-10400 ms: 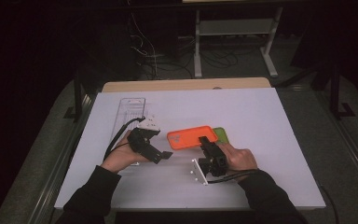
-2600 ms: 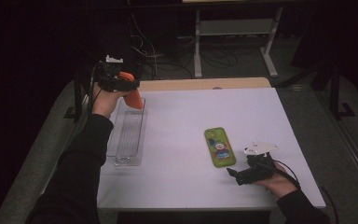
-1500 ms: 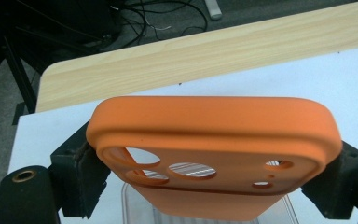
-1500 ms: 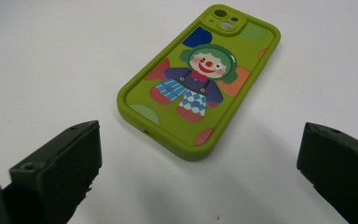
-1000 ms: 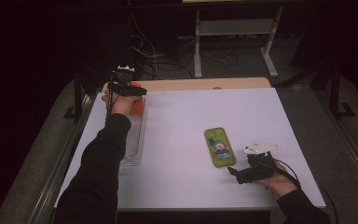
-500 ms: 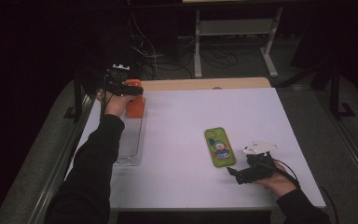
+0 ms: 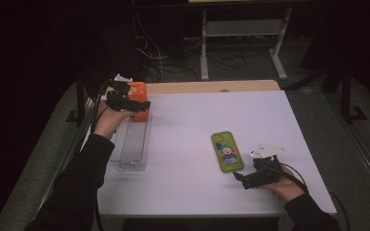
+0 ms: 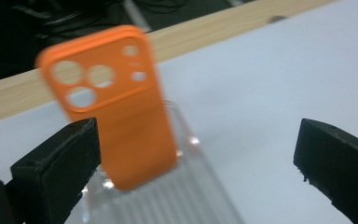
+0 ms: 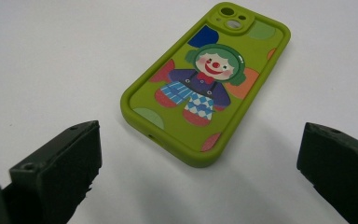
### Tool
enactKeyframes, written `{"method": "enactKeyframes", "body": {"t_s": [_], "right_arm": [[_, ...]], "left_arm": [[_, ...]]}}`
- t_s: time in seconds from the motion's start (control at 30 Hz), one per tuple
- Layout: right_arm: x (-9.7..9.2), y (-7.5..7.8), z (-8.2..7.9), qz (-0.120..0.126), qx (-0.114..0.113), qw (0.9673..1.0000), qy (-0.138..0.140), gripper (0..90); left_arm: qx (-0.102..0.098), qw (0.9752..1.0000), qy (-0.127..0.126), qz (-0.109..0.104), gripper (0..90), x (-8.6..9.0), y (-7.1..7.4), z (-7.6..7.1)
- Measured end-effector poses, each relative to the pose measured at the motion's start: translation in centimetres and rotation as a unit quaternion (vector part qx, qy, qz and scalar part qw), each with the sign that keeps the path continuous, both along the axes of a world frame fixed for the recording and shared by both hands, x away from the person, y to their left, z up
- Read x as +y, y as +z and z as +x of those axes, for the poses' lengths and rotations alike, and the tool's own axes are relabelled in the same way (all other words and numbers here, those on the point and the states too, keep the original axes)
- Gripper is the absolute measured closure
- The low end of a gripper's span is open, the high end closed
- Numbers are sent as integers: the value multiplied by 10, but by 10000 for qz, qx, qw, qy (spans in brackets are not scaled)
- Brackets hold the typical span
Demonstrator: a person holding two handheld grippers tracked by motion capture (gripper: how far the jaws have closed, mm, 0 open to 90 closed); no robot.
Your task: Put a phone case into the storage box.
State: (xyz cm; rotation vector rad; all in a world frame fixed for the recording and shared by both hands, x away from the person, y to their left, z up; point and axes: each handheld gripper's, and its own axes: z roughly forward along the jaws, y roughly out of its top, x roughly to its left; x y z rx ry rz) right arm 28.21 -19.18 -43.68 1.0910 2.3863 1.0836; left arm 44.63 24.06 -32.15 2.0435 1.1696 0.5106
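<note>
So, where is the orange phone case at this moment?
The orange phone case stands upright in the far end of the clear slotted rack, at the table's far left in the high view, beside the open left gripper.

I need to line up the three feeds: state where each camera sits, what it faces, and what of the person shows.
High view: above the table's near side, looking forward and down; both forearms, left gripper, right gripper.
Left gripper view: rides on it, facing the orange phone case upright in the clear rack; open jaws.
Right gripper view: faces the green clown phone case; open jaws.
The high view shares both cases.
</note>
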Motion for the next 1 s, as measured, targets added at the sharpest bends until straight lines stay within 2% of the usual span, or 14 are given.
{"method": "enactKeyframes", "body": {"t_s": [0.03, 0.17, 0.23, 0.4, 0.57, 0.67, 0.87, 0.9, 0.93, 1.0], "right_arm": [[-1, 0, 1, -58, -22, 10000, 32, 0], [-1, 1, 2, 74, 34, 10000, -14, 0], [-2, 0, 0, 52, 0, 10000, 9, 0], [-6, 0, -4, 58, -5, 10000, 11, 0], [-7, 1, -7, 37, -7, 10000, -31, 0], [-6, 2, -8, 55, 0, 10000, -36, 0], [-4, 3, -7, 55, -16, 10000, -46, 0], [-4, 4, -7, 52, -13, 10000, -52, 0], [-3, 4, -7, 48, -20, 10000, -45, 0], [-3, 4, -7, 45, -7, 10000, -38, 0]], "left_arm": [[-27, 9999, -112, -79, 2, -2, 1, -5], [-82, 9983, -499, -274, 2, -14, 3, -23], [-91, 9968, -727, -317, 2, -20, 3, -32], [-31, 9929, -1112, -429, 2, -36, -2, -51], [11, 9887, -1422, -478, 2, -51, -11, -65], [43, 9869, -1522, -524, 2, -58, -18, -74], [132, 9815, -1810, -610, 2, -70, -32, -89], [115, 9804, -1888, -550, 2, -71, -34, -91], [157, 9798, -1899, -611, 2, -74, -37, -94], [147, 9773, -2030, -586, 2, -78, -41, -100]]}}
